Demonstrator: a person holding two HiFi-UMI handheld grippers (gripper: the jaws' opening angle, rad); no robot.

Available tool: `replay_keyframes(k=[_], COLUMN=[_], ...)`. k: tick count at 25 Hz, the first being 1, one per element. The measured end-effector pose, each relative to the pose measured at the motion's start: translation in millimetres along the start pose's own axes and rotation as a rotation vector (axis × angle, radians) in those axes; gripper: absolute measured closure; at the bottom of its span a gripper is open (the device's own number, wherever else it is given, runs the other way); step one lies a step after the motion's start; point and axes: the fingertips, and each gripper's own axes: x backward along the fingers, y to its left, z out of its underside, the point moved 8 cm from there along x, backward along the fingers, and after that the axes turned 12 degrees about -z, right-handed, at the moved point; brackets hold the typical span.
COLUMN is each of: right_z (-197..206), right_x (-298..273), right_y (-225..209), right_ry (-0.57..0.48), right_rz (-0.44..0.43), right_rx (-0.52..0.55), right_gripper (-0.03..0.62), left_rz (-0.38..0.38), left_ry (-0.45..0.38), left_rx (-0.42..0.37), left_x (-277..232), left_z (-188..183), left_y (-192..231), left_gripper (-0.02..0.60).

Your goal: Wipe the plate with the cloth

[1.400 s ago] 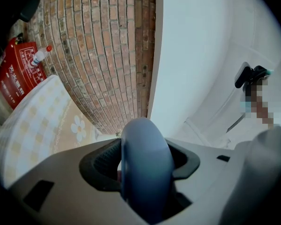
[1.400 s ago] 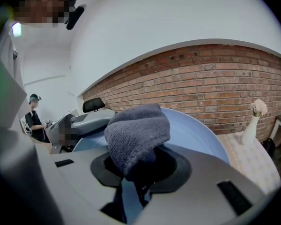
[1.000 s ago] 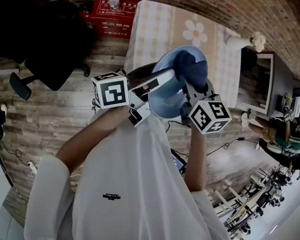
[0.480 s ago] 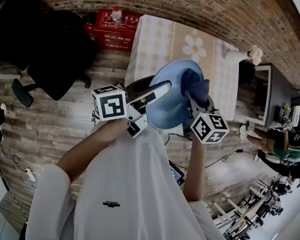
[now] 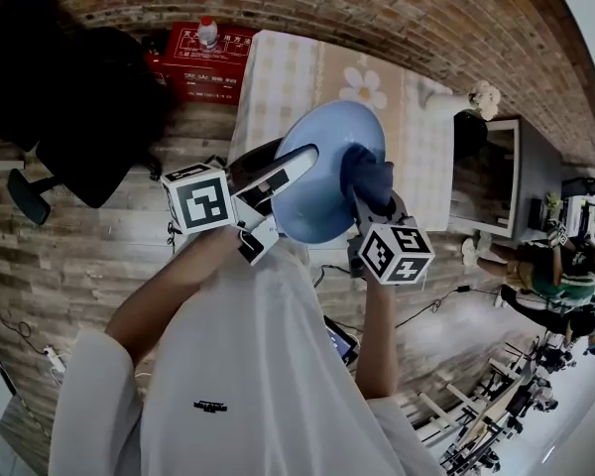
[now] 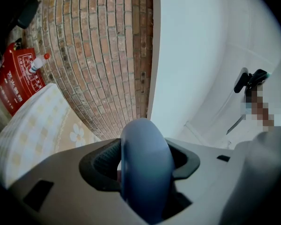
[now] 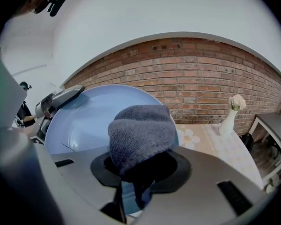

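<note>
A pale blue plate (image 5: 322, 181) is held up in the air above the table, tilted on edge. My left gripper (image 5: 296, 162) is shut on its left rim; in the left gripper view the plate's rim (image 6: 145, 168) stands edge-on between the jaws. My right gripper (image 5: 369, 201) is shut on a bunched dark grey cloth (image 5: 365, 177), which is pressed against the plate's face at its right side. In the right gripper view the cloth (image 7: 141, 132) bulges out of the jaws in front of the plate (image 7: 84, 118), and the left gripper (image 7: 61, 100) shows at the plate's left rim.
Below lies a table with a checked, flower-print cover (image 5: 322, 77) against a brick wall (image 5: 377, 8). A white vase with flowers (image 5: 471, 102) stands at its right end. A red box with a bottle (image 5: 203, 48) and a dark chair (image 5: 69, 117) stand on the wooden floor at left.
Both grippers, the plate and the cloth have shifted a little left and down in the head view. The cloth has slid slightly across the plate's right side.
</note>
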Motion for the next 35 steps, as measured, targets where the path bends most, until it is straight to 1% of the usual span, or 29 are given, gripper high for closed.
replay_keyframes(k=[3,8,11,17,20,22,25,29,35], right_z=[2,11,13,17,13,7,1,-7,-20], right_x=[-1,2,1,-2,-4,-9,-13,-17,-21], right_y=[3,7,15,45,58,64,70,69,61], right_ry=[0.02,0.042,0.056,0.076,0.058,0.039,0.015,-0.006,-0.045], right_rz=[-0.01,-0.017,-0.039,-0.149,-0.205,-0.239,-0.276,-0.29,-0.271], right_rx=[0.012,-0.005,0.005,0.04,0.043,0.049,0.041,0.023,0.014], right_gripper=[0.461,0.461,0.461,0.462,0.462,0.462,0.462,0.462,0.462], left_rz=[0.002,-0.01,-0.02,-0.047,-0.05,-0.053,-0.045,-0.039,-0.04], left_ry=[-0.003,0.0,-0.006,0.003,0.013,0.023,0.024,0.009,0.044], left_rx=[-0.01,-0.003,-0.007,-0.018,-0.016,-0.029,-0.037,-0.037,-0.072], left_x=[-5,-10,-14,-15,-18,-21,-19,-18,-13], left_z=[-3,0,-2,0,4,4,4,4,9], left_y=[0,3,4,8,10,10,9,8,4], left_gripper=[0.322,0.322,0.322,0.322,0.322,0.322,0.322,0.322,0.322])
